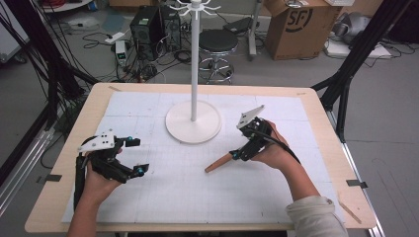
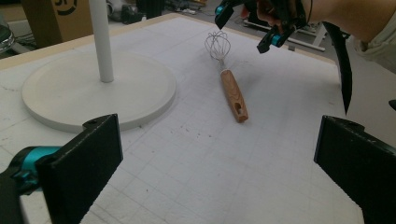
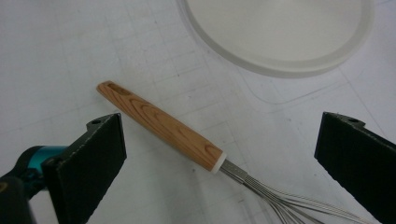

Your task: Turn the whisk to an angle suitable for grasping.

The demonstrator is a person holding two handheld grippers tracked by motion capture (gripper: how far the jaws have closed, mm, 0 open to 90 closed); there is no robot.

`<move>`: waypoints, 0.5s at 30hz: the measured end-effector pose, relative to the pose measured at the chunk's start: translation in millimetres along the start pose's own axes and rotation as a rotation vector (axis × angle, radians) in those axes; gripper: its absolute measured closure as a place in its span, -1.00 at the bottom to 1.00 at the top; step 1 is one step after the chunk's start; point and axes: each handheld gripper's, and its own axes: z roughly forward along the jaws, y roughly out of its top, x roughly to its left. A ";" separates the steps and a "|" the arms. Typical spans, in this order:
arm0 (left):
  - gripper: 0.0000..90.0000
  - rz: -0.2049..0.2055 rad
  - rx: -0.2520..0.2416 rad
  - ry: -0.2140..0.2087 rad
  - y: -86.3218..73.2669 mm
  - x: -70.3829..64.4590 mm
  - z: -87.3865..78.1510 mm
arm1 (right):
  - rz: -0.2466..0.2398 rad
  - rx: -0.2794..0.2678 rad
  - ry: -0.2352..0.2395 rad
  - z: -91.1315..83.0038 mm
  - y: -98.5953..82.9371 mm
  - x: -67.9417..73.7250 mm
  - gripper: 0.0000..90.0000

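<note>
Whisk (image 2: 227, 74) lies flat on the white gridded mat (image 1: 197, 182), right of the white stand base (image 1: 192, 122), not touching it. High view: wooden handle (image 1: 218, 163) pokes out left of the right gripper (image 1: 239, 154); wire head is hidden beneath that gripper. Left gripper view: wire loops (image 2: 217, 45) visible, right gripper hovering just above them, jaws spread. Right gripper view: handle lies between the parted jaws, hanging hole at its far end; contact cannot be told. Left gripper (image 1: 138, 156) at mat's left, jaws wide apart, holding nothing
</note>
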 end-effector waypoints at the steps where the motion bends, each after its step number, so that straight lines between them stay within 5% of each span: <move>1: -0.96 0.001 0.003 0.000 0.0 0.0 0.3 | -0.009 0.020 0.001 3.0 1.9 -0.4 -0.92; 7: -0.96 0.002 0.008 -0.001 -0.3 0.5 1.1 | -0.029 0.079 0.038 18.2 2.9 -4.9 -0.85; 8: -0.96 0.002 0.012 0.001 -0.7 0.5 2.2 | -0.055 0.119 0.056 24.8 1.5 -6.3 -0.66; 15: -0.96 0.002 0.022 -0.003 -1.0 0.6 3.6 | -0.112 0.190 0.099 37.0 0.9 -3.9 -0.42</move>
